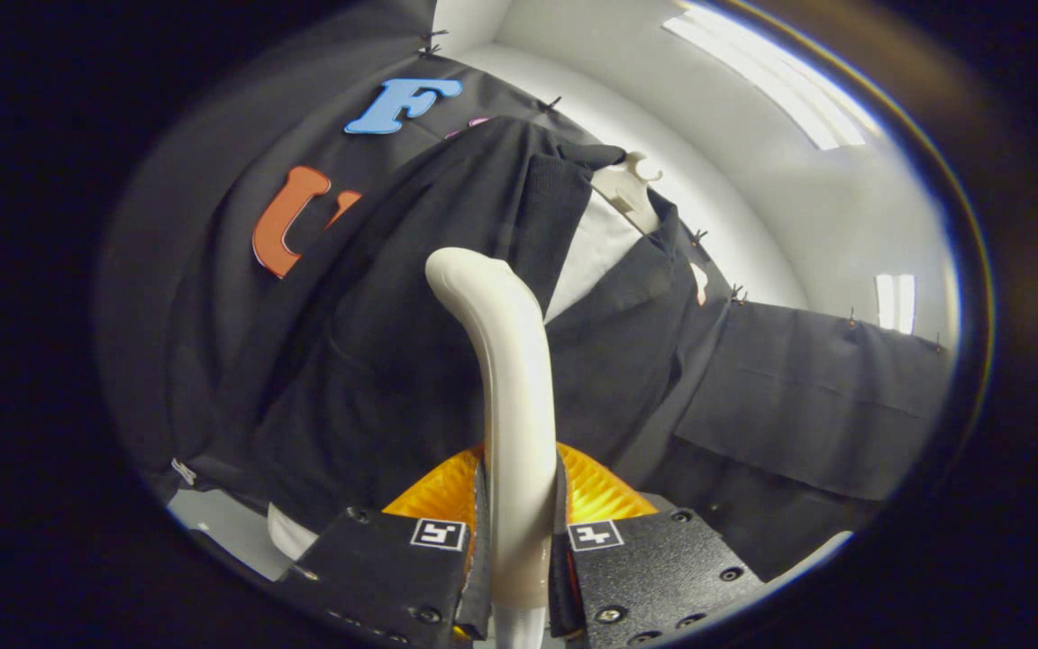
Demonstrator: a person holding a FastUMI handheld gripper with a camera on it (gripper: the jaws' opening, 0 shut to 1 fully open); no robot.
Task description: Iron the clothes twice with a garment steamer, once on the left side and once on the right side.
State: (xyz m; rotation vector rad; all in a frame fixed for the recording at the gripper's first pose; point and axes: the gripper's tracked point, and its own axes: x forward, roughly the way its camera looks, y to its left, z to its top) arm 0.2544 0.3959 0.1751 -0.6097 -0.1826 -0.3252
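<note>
The claw (519, 550) pinches the steamer handle (510, 397), its head against the dark jacket (375, 361) at frame centre; white hanger (632, 185) upper right.

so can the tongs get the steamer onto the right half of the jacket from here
Probably yes. The tongs are shut on the steamer, whose head sits against the dark jacket near its middle opening. The other front panel lies just beside it, with nothing between.

readable text: none we can make out | gripper (519, 550) fingers clamped on the garment steamer (510, 379) handle each carry a small square coded marker, no words or numbers
</note>
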